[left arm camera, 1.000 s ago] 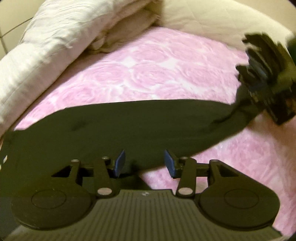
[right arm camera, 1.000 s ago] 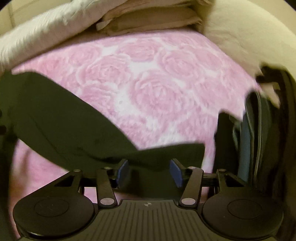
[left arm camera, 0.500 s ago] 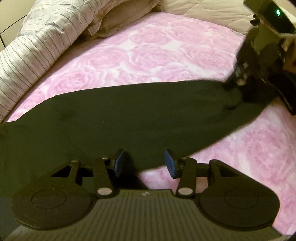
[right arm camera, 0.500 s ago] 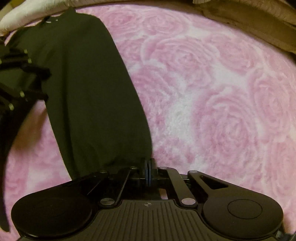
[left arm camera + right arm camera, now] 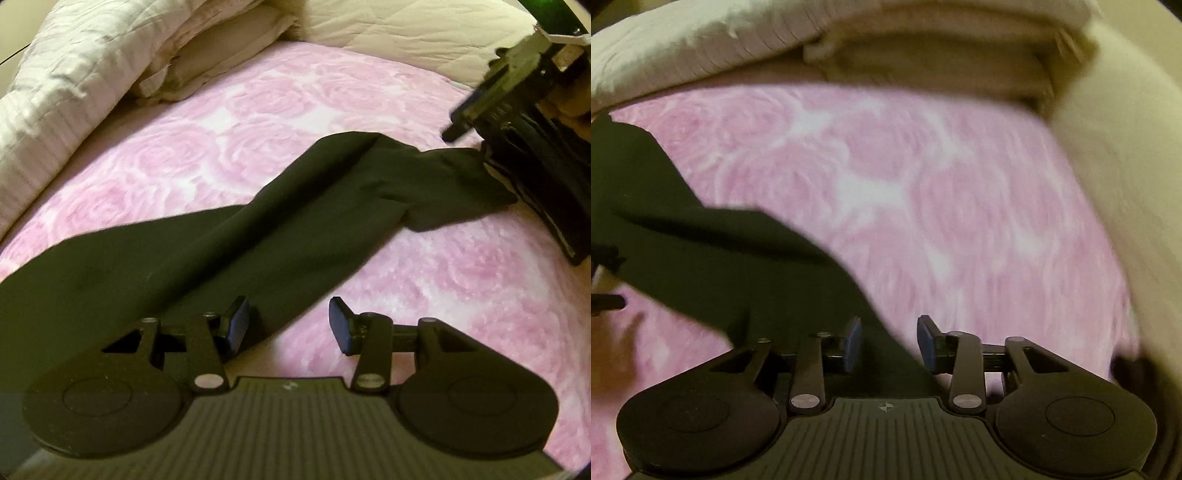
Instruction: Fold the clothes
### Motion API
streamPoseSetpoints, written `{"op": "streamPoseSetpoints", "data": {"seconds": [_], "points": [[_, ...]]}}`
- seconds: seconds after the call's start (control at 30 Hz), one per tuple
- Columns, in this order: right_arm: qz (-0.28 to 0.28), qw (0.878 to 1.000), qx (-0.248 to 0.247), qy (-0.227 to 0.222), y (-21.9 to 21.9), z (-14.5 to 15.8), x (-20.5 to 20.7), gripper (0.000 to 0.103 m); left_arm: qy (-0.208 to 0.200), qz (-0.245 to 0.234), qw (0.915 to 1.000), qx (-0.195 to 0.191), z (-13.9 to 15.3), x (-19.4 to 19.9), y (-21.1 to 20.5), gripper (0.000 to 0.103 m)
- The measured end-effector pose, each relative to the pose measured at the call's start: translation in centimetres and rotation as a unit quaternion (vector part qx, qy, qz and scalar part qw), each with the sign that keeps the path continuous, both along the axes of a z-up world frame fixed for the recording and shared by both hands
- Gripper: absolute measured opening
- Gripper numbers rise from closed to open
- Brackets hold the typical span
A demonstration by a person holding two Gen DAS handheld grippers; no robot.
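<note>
A long dark garment (image 5: 229, 254) lies slantwise on the pink rose-patterned blanket (image 5: 258, 110), with a raised crease toward its far right end. My left gripper (image 5: 288, 326) is open at the garment's near edge, and the cloth reaches its left finger. The right gripper (image 5: 517, 147) shows in the left wrist view at the garment's far end. In the blurred right wrist view, the right gripper (image 5: 889, 343) is open, with the garment (image 5: 720, 266) running in between its fingers from the left.
A white quilted duvet (image 5: 74, 74) and beige pillows (image 5: 221, 55) are piled at the back of the bed. A cream quilt (image 5: 1126, 166) rises on the right. Bare pink blanket (image 5: 942, 203) lies ahead of the right gripper.
The right gripper was shut on the garment's end half a second ago and its jaws now stand apart. The garment has bunched into a crease near that end. The left gripper stays open.
</note>
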State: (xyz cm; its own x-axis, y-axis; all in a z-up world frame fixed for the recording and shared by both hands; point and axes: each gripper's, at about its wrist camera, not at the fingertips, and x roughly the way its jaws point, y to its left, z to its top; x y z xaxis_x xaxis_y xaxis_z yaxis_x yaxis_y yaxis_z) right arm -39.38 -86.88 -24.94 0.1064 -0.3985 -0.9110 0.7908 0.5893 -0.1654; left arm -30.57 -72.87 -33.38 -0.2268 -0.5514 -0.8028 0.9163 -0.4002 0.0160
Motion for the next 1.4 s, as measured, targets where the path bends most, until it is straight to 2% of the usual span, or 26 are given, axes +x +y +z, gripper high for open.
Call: {"op": "streamPoseSetpoints", "data": {"seconds": [0.03, 0.13, 0.27, 0.37, 0.5, 0.53, 0.57, 0.63, 0.73, 0.83, 0.9, 0.97, 1.03, 1.23, 1.3, 1.4], "points": [[0.0, 1.0, 0.018, 0.004, -0.1, -0.2, -0.3, 0.038, -0.003, -0.012, 0.9999, -0.006, 0.1, -0.6, 0.0, 0.042], [0.046, 0.997, 0.063, 0.029, -1.8, -1.1, 0.2, 0.039, -0.011, -0.051, 0.9981, -0.033, 0.3, -3.1, -0.1, 0.042], [0.106, 0.985, 0.121, 0.063, -4.1, -2.2, 0.9, 0.039, -0.032, -0.107, 0.9913, -0.068, 0.0, -7.9, 0.1, 0.043], [0.15, 0.971, 0.165, 0.088, -5.8, -3.1, 1.5, 0.039, -0.075, -0.164, 0.9794, -0.091, -1.1, -12.2, 0.2, 0.043], [0.211, 0.946, 0.207, 0.133, -6.8, -5.1, 2.4, 0.038, -0.143, -0.221, 0.9595, -0.099, -3.4, -16.2, 0.0, 0.042], [0.223, 0.94, 0.21, 0.147, -6.6, -5.7, 2.7, 0.025, -0.145, -0.227, 0.9582, -0.098, -3.5, -16.7, -0.1, 0.038], [0.229, 0.937, 0.212, 0.156, -6.3, -5.8, 2.7, 0.022, -0.135, -0.225, 0.9603, -0.094, -3.4, -16.9, -0.2, 0.03], [0.241, 0.93, 0.215, 0.173, -5.8, -6.0, 2.9, 0.0, -0.116, -0.223, 0.9641, -0.087, -3.1, -17.2, -0.4, 0.022], [0.249, 0.924, 0.192, 0.215, -5.8, -5.1, 2.5, 0.0, -0.088, -0.218, 0.969, -0.076, -2.8, -17.7, -0.7, 0.019], [0.226, 0.932, 0.184, 0.216, -6.7, -4.7, 1.9, 0.0, -0.059, -0.214, 0.9729, -0.065, -2.4, -18.2, -1.0, 0.02], [0.222, 0.941, 0.168, 0.194, -5.9, -3.9, 2.6, 0.002, -0.04, -0.211, 0.975, -0.057, -2.1, -18.5, -1.2, 0.021], [0.218, 0.949, 0.151, 0.171, -5.2, -3.1, 3.3, 0.011, -0.028, -0.196, 0.9786, -0.055, -1.6, -17.7, -0.6, 0.027], [0.214, 0.956, 0.135, 0.148, -4.5, -2.3, 4.0, 0.037, -0.019, -0.169, 0.9838, -0.057, -1.0, -16.0, 0.4, 0.031], [0.199, 0.973, 0.086, 0.081, -2.3, -0.1, 6.0, 0.04, -0.032, -0.037, 0.9971, -0.058, -0.1, -7.9, 2.6, 0.033], [0.194, 0.975, 0.081, 0.063, -1.3, -0.1, 6.5, 0.039, -0.041, 0.017, 0.9976, -0.053, 0.0, -4.4, 3.2, 0.033], [0.187, 0.979, 0.074, 0.037, 0.1, -0.2, 7.3, 0.039, -0.059, 0.066, 0.9955, -0.033, 0.3, -0.5, 7.0, 0.033]]}}
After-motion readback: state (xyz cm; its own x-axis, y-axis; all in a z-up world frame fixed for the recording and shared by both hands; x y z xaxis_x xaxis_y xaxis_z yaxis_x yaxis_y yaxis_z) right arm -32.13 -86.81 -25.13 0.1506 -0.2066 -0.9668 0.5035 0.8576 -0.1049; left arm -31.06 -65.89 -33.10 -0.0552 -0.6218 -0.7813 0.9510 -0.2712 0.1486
